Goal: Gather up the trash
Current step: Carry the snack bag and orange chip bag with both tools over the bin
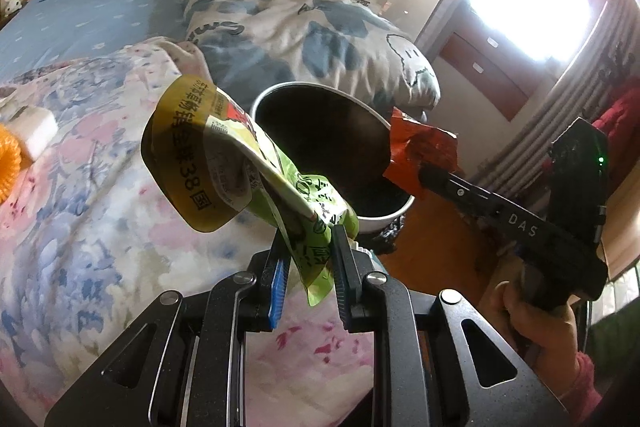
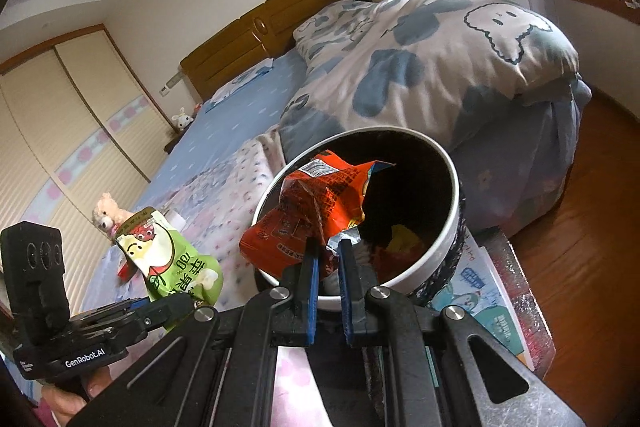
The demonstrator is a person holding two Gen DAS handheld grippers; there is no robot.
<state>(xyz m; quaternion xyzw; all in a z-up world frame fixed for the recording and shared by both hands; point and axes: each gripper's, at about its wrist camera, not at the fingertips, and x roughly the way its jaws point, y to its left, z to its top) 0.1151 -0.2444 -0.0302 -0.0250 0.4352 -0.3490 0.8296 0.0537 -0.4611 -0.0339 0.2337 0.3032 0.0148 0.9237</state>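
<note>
Wrappers hang over a white bin (image 2: 452,187) beside the bed (image 1: 100,131). The left gripper (image 1: 308,267) pinches a green wrapper (image 1: 224,163). The right gripper (image 2: 329,259) pinches an orange wrapper (image 2: 320,203) above the bin's near rim.

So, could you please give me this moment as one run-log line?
left gripper: shut on green wrapper | right gripper: shut on orange wrapper, over bin mouth | bin: some trash inside | neither wrapper released
</note>
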